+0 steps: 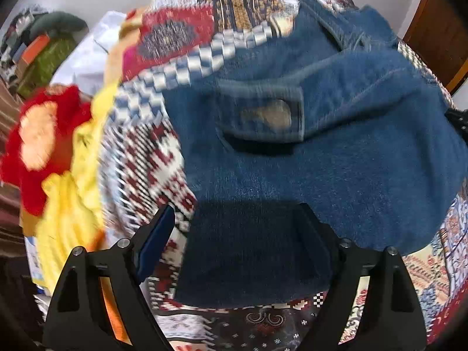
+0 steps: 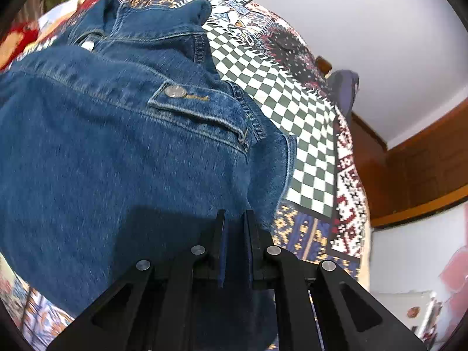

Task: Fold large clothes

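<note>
A blue denim jacket (image 1: 336,152) lies partly folded on a patterned patchwork bedspread (image 1: 152,158). Its collar is at the far end and a buttoned chest pocket flap (image 2: 187,99) faces up. My left gripper (image 1: 235,213) is open, its jaws wide apart above the jacket's near hem, with dark denim between them. My right gripper (image 2: 234,219) is shut on the jacket's near edge (image 2: 234,251), the fabric pinched between the narrow jaws. The jacket also fills the right wrist view (image 2: 117,161).
A red and yellow knitted garment (image 1: 55,158) lies at the left of the bed. White cloth (image 1: 87,55) and stacked boxes (image 1: 44,58) are behind it. A checkered patch of the bedspread (image 2: 298,122) lies to the jacket's right. A wooden headboard (image 2: 415,169) stands right.
</note>
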`<state>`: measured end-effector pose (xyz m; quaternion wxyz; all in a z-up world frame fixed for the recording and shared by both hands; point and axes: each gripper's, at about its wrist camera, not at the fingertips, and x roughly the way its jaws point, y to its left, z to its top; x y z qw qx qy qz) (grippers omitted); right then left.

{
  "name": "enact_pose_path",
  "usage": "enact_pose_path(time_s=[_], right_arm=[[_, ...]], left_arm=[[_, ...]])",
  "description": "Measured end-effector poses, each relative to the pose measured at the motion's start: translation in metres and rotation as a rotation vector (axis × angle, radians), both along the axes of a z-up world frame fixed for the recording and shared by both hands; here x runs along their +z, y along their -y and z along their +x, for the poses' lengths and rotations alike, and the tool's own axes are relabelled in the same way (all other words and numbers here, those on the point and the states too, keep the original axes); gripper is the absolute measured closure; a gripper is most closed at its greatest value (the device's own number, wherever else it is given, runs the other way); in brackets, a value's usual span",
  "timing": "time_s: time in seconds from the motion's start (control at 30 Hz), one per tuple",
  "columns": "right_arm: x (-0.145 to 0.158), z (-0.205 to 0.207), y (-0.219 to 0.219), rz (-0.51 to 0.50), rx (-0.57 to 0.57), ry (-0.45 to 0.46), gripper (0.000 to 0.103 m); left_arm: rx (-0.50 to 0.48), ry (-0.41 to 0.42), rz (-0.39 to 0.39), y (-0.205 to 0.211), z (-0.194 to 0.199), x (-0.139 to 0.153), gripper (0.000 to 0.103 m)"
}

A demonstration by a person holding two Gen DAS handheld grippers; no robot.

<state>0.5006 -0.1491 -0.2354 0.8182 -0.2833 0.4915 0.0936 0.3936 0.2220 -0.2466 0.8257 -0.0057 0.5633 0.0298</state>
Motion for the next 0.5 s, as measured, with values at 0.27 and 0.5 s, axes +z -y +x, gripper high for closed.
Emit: enact_pose_path(time_s=[0.27, 0.5], right_arm=[[-0.009, -0.017, 0.016, -0.182, -0.01, 0.04, 0.098], [-0.023, 0.005, 0.059, -0.057, -0.122, -0.076, 0.098]], left_arm=[[0.076, 0.026, -0.103, -0.026, -0.013, -0.008, 0.007], [0.047, 0.029, -0.053, -0.03, -0.018, 0.0, 0.008]])
